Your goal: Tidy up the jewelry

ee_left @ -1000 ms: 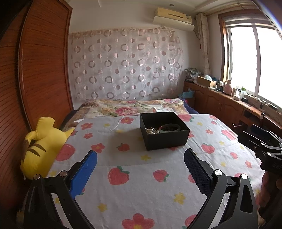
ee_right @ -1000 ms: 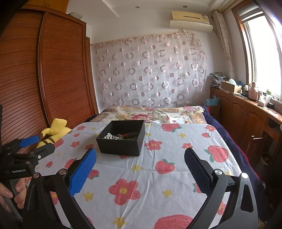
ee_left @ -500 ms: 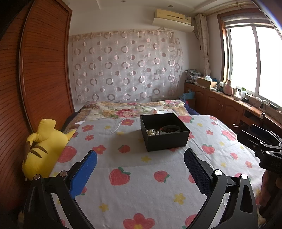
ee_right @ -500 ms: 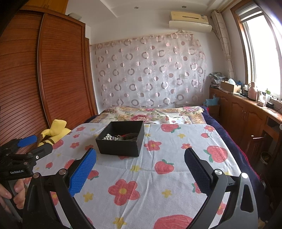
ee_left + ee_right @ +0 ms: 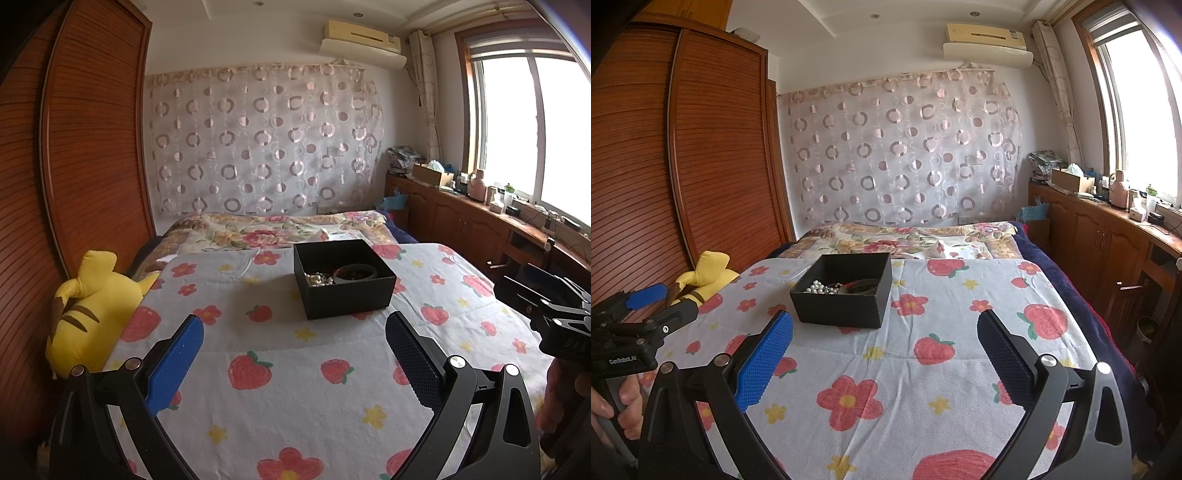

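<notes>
- Left hand-held gripper (image 5: 293, 356): lower centre of the left wrist view, jaws spread wide apart, nothing between them, poised above the bed (image 5: 280, 402).
- Right hand-held gripper (image 5: 884, 354): lower centre of the right wrist view, jaws likewise wide apart and empty.
- Black box (image 5: 343, 277): open-topped, resting on the strawberry-and-flower bedspread, centre of the left wrist view, slightly right of the middle; well apart from both grippers.
- Box contents: a cluster of white pearl beads (image 5: 820, 287) lies beside a dark ring-shaped bangle (image 5: 355, 272) on the box floor.
- Yellow plush toy (image 5: 88, 310): left edge of the frame, lying against the wooden wardrobe (image 5: 74, 155) at the side of the bed.
- Cross-view: the left hand-held gripper appears at the lower left of the right wrist view, its grip held by a hand (image 5: 618, 406).
- Background: patterned curtain (image 5: 905, 155) upper centre; window (image 5: 535, 133) at right.
</notes>
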`<state>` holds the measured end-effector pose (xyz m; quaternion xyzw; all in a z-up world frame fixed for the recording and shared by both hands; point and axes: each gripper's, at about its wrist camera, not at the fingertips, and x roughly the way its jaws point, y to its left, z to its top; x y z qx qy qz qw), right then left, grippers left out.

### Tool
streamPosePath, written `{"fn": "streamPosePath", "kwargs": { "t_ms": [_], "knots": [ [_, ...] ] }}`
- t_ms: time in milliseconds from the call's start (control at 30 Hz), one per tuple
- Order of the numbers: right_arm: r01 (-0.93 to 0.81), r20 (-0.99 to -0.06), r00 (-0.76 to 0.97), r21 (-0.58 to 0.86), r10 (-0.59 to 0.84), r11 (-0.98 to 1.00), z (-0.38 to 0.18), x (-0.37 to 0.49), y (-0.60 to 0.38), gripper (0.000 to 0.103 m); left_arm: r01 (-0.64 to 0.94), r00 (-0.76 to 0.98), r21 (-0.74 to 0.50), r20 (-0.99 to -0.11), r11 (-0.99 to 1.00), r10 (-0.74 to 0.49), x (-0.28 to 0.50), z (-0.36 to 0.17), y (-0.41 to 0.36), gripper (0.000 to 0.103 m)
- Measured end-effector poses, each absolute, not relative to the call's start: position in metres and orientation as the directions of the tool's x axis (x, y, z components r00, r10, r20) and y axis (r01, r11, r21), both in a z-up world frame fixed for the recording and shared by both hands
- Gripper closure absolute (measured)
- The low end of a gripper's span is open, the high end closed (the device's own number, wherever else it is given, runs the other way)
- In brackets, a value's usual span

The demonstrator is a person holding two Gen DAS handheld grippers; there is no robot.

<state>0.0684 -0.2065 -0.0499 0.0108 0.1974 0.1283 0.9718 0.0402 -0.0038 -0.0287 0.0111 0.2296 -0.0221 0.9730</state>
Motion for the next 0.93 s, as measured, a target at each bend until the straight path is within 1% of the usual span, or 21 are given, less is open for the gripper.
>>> {"fn": "streamPosePath", "kwargs": {
  "t_ms": [933],
  "knots": [
    [-0.246, -0.378, 0.89, 0.073, 0.255, 0.967, -0.0518, 0.0681, -0.2077, 0.002, 0.058, 0.895, 0.009, -0.444, 0.998, -0.048, 0.0406, -0.0287, -0.0061, 0.008]
  ]
}}
